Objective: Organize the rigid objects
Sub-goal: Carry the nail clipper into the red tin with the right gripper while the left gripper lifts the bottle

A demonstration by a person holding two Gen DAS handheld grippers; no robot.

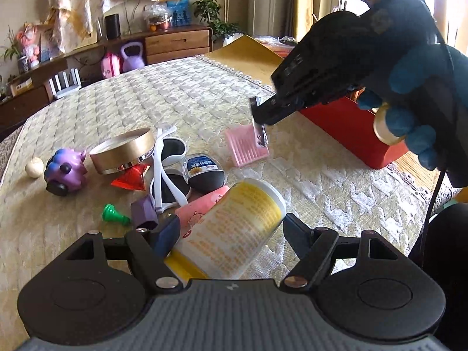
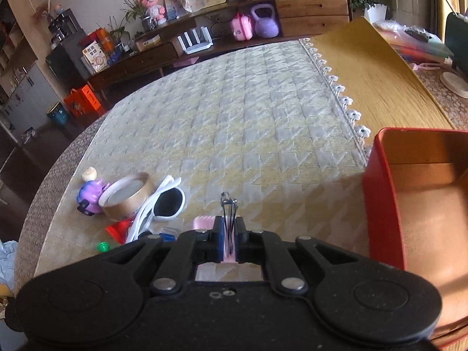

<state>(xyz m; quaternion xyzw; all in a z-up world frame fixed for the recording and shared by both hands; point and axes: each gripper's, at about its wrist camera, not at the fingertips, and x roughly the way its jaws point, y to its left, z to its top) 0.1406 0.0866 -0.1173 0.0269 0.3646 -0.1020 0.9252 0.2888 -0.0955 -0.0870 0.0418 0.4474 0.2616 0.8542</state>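
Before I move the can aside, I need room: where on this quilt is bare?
Free: the quilt stretch between the sunglasses and red box, running back to the far edge. Crowded: the near-left pile around the gold tin.

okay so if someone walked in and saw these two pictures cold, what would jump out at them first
Probably the yellow-and-white can lying tilted between the wide-open fingers of the left claw. Next, the right claw, shut on a small metal clip above the pink comb. Then the red box at the right, with the toy clutter at the left.
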